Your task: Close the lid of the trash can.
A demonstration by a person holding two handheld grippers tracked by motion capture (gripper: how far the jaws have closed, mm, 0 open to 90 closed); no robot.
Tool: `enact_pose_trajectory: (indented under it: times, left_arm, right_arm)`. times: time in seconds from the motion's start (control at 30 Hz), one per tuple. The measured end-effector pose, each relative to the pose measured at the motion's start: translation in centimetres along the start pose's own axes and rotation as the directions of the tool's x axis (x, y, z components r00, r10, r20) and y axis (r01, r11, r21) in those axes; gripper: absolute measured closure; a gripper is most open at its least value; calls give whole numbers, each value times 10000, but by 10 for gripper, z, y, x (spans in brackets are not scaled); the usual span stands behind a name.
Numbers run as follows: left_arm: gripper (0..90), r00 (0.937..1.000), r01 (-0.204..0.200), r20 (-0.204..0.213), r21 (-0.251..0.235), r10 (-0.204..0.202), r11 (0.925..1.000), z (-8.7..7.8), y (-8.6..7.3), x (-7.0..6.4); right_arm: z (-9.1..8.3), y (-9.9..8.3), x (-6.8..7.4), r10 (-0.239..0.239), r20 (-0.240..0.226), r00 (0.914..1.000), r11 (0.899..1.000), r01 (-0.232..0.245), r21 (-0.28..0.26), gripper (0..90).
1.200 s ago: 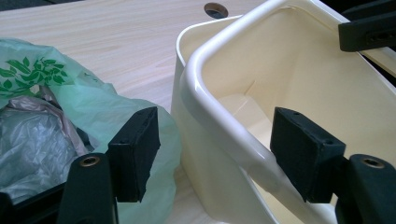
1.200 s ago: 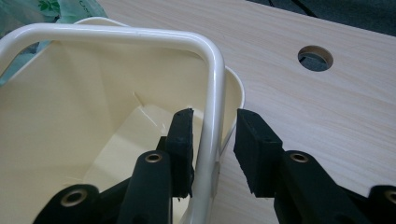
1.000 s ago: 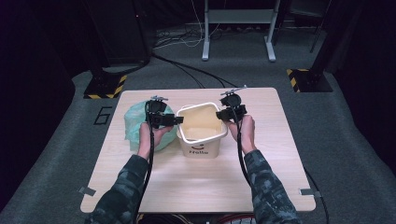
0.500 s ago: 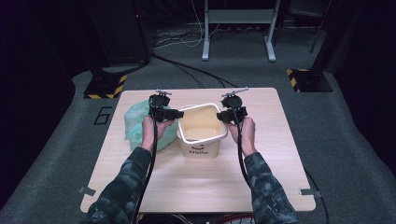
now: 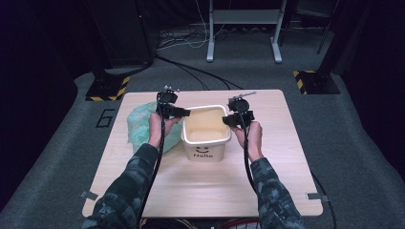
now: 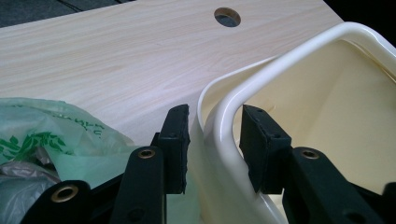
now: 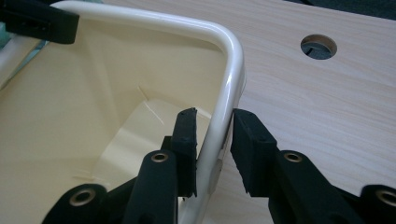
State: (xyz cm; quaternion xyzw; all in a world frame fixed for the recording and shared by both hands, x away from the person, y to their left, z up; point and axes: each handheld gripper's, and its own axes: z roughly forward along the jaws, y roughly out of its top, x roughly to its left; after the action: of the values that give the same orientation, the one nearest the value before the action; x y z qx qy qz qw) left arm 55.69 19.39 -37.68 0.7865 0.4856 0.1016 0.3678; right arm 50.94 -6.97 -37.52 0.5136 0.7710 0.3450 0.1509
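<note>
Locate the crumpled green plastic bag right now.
In the high view the crumpled green plastic bag lies on the wooden table, left of the cream plastic bin and beside the left gripper.

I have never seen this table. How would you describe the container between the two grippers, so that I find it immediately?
Look at the light wooden table. Near its middle stands a cream plastic bin, open at the top, with the left gripper straddling one side of its rim and the right gripper the other. Unlike the soft green bag beside it, it is rigid and has a smiley face with the word "Hello" on its front.
</note>
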Motion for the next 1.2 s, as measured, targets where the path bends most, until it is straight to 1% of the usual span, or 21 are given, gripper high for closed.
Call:
enact_pose_trajectory:
  times: [0.3, 0.37, 0.4, 0.43, 0.47, 0.53, 0.57, 0.7, 0.77, 0.8, 0.83, 0.87, 0.9, 0.93, 0.97, 1.03, 1.07, 1.1, 1.13, 1.17, 1.2]
  left_arm:
    - [622, 9998, 191, -35, 225, -190, 9996, 13, 8, 1]
    - [625, 9998, 184, -52, 244, -183, 9995, 14, 9, 2]
    - [628, 9998, 201, -37, 286, -200, 9994, 15, 9, 3]
    - [627, 9997, 223, -21, 306, -223, 9993, 16, 8, 4]
    - [626, 9993, 331, 154, 284, -336, 9990, 17, 7, 8]
    - [588, 9993, 302, 230, 292, -308, 9991, 16, 5, 8]
    - [588, 9992, 274, 293, 249, -281, 9993, 15, 4, 9]
    - [505, 9992, 112, 391, 152, -118, 9998, 6, -6, 7]
    - [446, 9996, 90, 257, 112, -93, 9999, 3, -12, 6]
    - [446, 9999, 81, 136, 133, -83, 9999, 2, -14, 6]
    - [421, 10000, 80, 41, 162, -81, 9998, 2, -17, 7]
    - [406, 9997, 157, 188, 117, -159, 9998, 1, -19, 10]
    - [397, 9986, 403, 346, 61, -405, 9992, 1, -22, 14]
    - [383, 9986, 403, 346, 61, -405, 9992, 1, -22, 14]
    - [381, 9989, 371, 268, 31, -372, 9993, 0, -24, 13]
    - [380, 9990, 377, 223, 20, -377, 9993, 0, -24, 13]
    - [364, 9993, 350, 104, 18, -350, 9994, -1, -25, 13]
    - [342, 9993, 358, 55, 15, -358, 9994, -1, -25, 12]
    - [339, 9994, 353, 33, 24, -353, 9994, -1, -25, 12]
    - [330, 9994, 334, -71, 40, -334, 9994, -1, -25, 12]
    - [315, 9995, 256, -206, 31, -256, 9997, -2, -25, 11]
  right_arm:
    - [1, -2, 1, 25, 52, 10000, 9996, -26, 276, 664]
    - [1, -3, 2, 44, 49, 10000, 9995, -46, 303, 634]
    - [2, -3, 3, 69, 58, 10000, 9994, -71, 341, 630]
    - [3, -4, 5, 75, 59, 10000, 9993, -77, 352, 602]
    - [4, -4, 5, 71, 105, 9999, 9993, -75, 371, 599]
    - [5, -4, 5, 78, 101, 9999, 9995, -82, 320, 593]
    - [5, -4, 5, 78, 101, 9999, 9995, -82, 320, 593]
    - [5, -4, 2, 187, 121, 9998, 9998, -189, 120, 571]
    - [7, -4, -2, 209, 173, 9996, 9997, -211, 128, 545]
    - [7, -4, -2, 209, 173, 9996, 9997, -211, 128, 545]
    - [8, -4, -5, 308, 79, 9995, 9995, -309, 102, 530]
    - [9, -4, -5, 255, 148, 9996, 9996, -256, 93, 517]
    - [9, -4, -5, 223, 154, 9996, 9997, -225, 102, 513]
    - [9, -4, -5, 223, 154, 9996, 9997, -225, 102, 513]
    - [10, -3, -5, 102, 214, 9997, 9999, -104, 97, 490]
    - [10, -2, -5, 59, 256, 9997, 9999, -62, 144, 486]
    - [11, -1, -5, 10, 273, 9996, 9999, -14, 125, 484]
    - [11, -1, -5, 2, 296, 9996, 9999, -6, 138, 479]
    - [11, -1, -5, -20, 311, 9995, 9999, 17, 110, 471]
    - [12, -1, -6, -120, 348, 9993, 9999, 118, 48, 456]
    - [13, 0, -7, -161, 382, 9991, 9999, 161, 7, 414]
